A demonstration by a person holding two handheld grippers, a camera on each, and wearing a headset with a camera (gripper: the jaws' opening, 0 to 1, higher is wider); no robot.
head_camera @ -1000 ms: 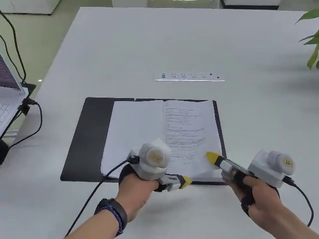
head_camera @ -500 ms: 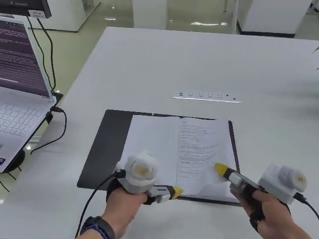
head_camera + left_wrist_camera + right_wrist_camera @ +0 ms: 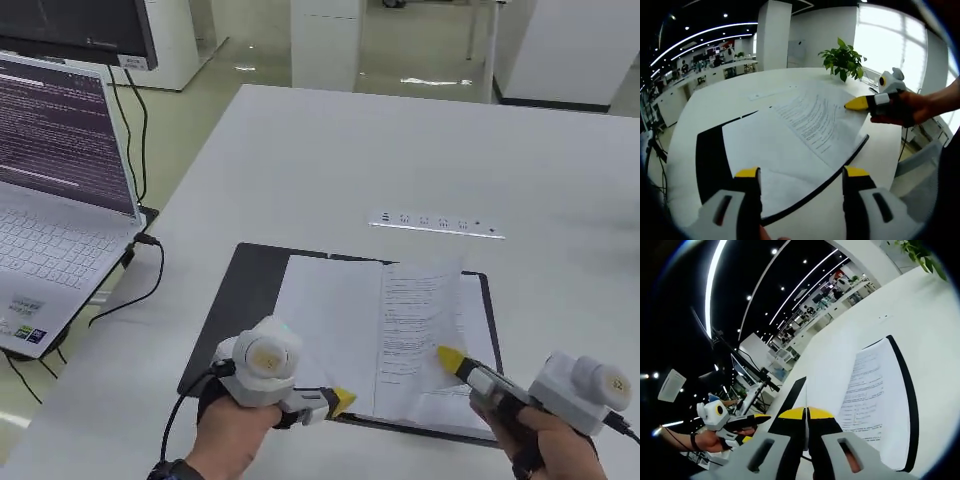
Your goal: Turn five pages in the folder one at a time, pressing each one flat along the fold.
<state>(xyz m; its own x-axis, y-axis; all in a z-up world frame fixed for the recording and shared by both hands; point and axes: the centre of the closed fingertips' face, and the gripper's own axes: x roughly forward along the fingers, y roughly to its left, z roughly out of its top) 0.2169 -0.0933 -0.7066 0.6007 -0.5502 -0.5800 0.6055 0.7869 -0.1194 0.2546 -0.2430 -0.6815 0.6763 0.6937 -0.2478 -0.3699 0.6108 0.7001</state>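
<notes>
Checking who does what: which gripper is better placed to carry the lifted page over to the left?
Right. The right gripper is shut on the lifted page; the left gripper hangs open over the near edge of the folder, holding nothing.

Printed lines on page (image 3: 420, 320), laptop screen (image 3: 55, 125), none legible

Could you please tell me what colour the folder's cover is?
Black; the folder cover shows best in the head view.
</notes>
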